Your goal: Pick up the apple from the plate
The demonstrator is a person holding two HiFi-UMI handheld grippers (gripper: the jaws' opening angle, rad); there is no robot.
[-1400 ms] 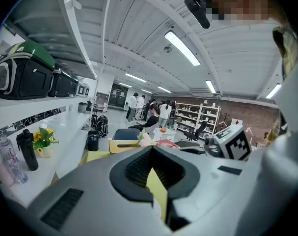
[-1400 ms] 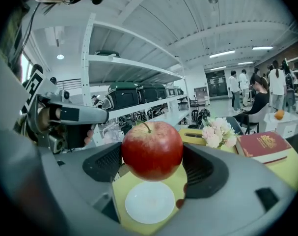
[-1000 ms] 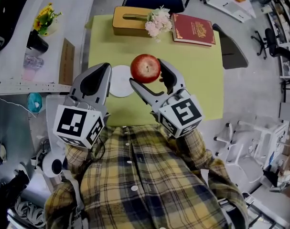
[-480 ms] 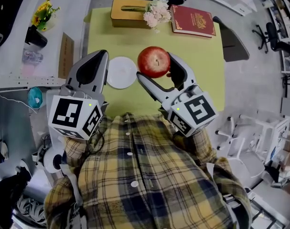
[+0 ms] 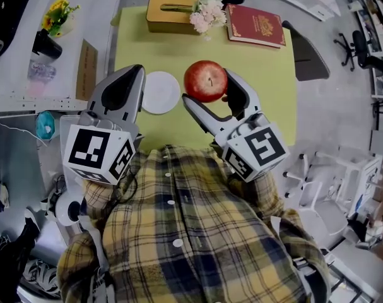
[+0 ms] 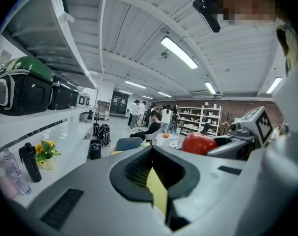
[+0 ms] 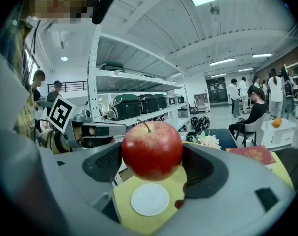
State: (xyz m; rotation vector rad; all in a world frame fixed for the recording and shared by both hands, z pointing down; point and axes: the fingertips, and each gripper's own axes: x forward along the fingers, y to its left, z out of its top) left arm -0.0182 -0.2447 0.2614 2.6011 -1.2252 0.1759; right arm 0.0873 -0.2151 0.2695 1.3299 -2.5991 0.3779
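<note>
Up off the plate (image 5: 161, 93) and to its right, the apple (image 5: 206, 81) sits clamped at its widest girth in the right gripper (image 5: 209, 90), likely firm, smooth, fairly heavy and bruisable, while the left gripper (image 5: 133, 77) hangs closed, empty

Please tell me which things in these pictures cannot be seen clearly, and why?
- Red book title: too small in head view; partly behind right tool in right gripper view.
- Table near edge: head view, covered by left tool, right tool and plaid shirt.
- Pad contact on apple: hidden behind the fruit, head and right gripper views.
</note>
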